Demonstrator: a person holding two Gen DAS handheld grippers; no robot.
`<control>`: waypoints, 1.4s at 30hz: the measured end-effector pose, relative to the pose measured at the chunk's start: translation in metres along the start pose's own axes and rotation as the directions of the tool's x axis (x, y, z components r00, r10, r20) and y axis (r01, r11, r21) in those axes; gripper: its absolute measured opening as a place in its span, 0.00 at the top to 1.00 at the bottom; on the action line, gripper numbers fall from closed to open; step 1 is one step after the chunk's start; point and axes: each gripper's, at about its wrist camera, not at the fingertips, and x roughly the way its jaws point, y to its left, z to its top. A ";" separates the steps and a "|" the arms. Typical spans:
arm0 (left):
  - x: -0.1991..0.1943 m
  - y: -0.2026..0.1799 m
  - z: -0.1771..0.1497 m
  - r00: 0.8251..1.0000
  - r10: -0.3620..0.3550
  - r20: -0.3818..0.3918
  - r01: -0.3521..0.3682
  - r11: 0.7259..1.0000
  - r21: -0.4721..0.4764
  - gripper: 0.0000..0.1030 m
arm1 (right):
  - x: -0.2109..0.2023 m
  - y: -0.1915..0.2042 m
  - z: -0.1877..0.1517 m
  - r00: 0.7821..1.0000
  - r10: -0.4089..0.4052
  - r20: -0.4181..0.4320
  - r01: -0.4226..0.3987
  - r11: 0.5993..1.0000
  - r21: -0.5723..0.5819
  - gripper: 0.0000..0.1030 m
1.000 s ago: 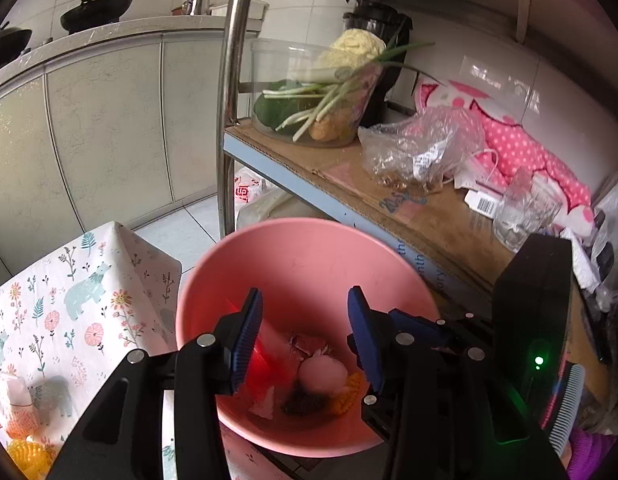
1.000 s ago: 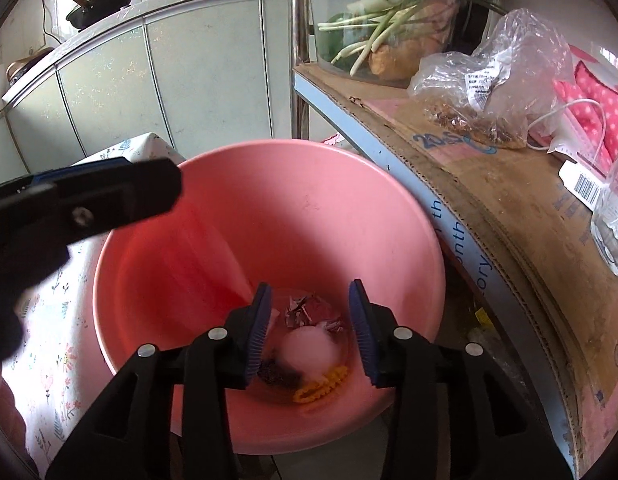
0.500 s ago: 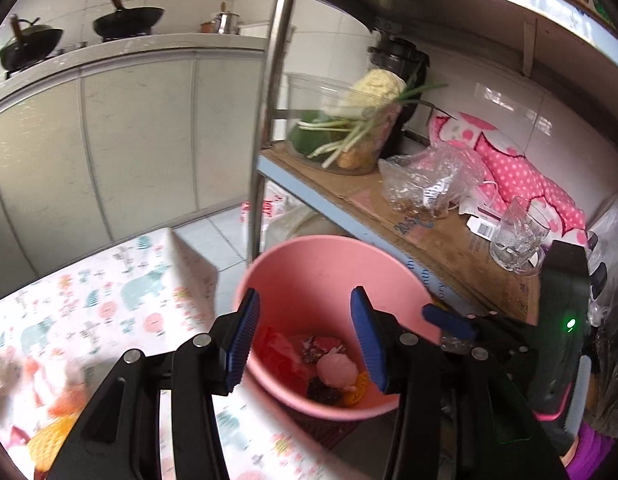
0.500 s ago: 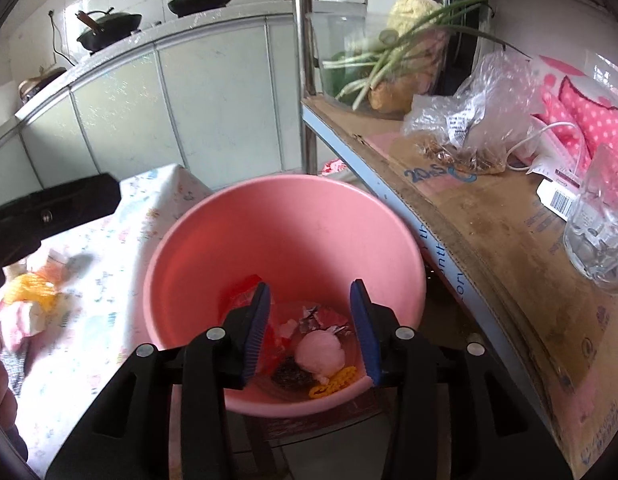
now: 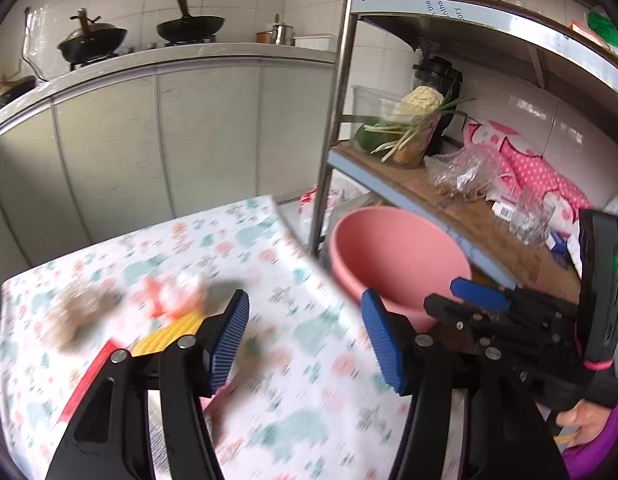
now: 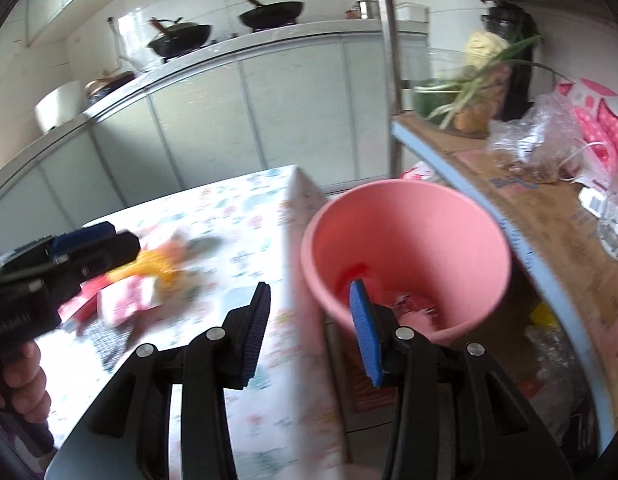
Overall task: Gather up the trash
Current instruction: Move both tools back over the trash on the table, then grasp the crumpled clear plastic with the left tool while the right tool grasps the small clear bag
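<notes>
A pink bin (image 5: 401,256) (image 6: 409,248) stands on the floor between the table and a metal shelf, with scraps at its bottom. Blurred trash lies on the patterned tablecloth (image 5: 301,364): a yellow piece (image 5: 169,336) (image 6: 153,264), a red wrapper (image 5: 93,372), white and orange scraps (image 5: 177,292) and a brown clump (image 5: 81,316). My left gripper (image 5: 305,336) hangs over the table, its jaws opening with nothing between them. My right gripper (image 6: 309,328) hovers over the table's edge beside the bin, open and empty.
The metal shelf (image 5: 489,232) to the right carries a tub of vegetables (image 5: 405,128), a plastic bag (image 5: 461,172) and a glass (image 5: 529,216). Its steel post (image 5: 333,120) rises beside the bin. A counter with woks (image 5: 189,28) runs along the back wall.
Both grippers have pulled back and up from inside the pink bin to over the table. The left jaws have spread wider. Table trash has come into view.
</notes>
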 end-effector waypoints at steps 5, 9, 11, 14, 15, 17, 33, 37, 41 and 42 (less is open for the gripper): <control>-0.032 0.017 -0.030 0.998 0.055 0.006 -0.055 0.998 0.016 0.41 | -0.004 0.031 -0.011 0.998 0.061 -0.022 -0.062 0.998 -0.027 0.59; -0.057 0.037 -0.058 0.995 0.102 0.001 -0.102 0.995 0.015 0.41 | -0.002 0.050 -0.020 0.993 0.103 -0.058 -0.105 0.994 -0.036 0.59; -0.064 0.047 -0.069 0.993 0.121 -0.008 -0.121 0.993 0.006 0.41 | 0.000 0.058 -0.023 0.990 0.117 -0.075 -0.121 0.992 -0.044 0.59; -0.074 0.065 -0.086 0.988 0.151 -0.030 -0.151 0.988 -0.023 0.41 | 0.004 0.070 -0.028 0.986 0.130 -0.101 -0.136 0.989 -0.060 0.59; -0.077 0.074 -0.092 0.986 0.163 -0.040 -0.164 0.986 -0.039 0.41 | 0.005 0.074 -0.029 0.985 0.134 -0.107 -0.141 0.988 -0.066 0.59; -0.081 0.086 -0.101 0.982 0.180 -0.054 -0.183 0.981 -0.066 0.41 | 0.009 0.081 -0.031 0.982 0.141 -0.122 -0.151 0.986 -0.076 0.59; -0.071 0.170 -0.084 0.958 0.271 -0.092 -0.282 0.950 -0.136 0.41 | 0.031 0.121 -0.014 0.966 0.207 -0.157 -0.231 0.961 -0.152 0.59; -0.046 0.194 -0.058 0.953 0.283 -0.109 -0.296 0.947 -0.127 0.40 | 0.040 0.124 0.002 0.959 0.236 -0.154 -0.259 0.955 -0.146 0.59; -0.012 0.219 -0.040 0.947 0.278 -0.162 -0.301 0.943 -0.141 0.41 | 0.051 0.122 0.018 0.949 0.275 -0.154 -0.293 0.950 -0.111 0.59; -0.003 0.226 -0.037 0.943 0.280 -0.178 -0.306 0.941 -0.146 0.41 | 0.054 0.121 0.022 0.947 0.283 -0.154 -0.299 0.949 -0.099 0.59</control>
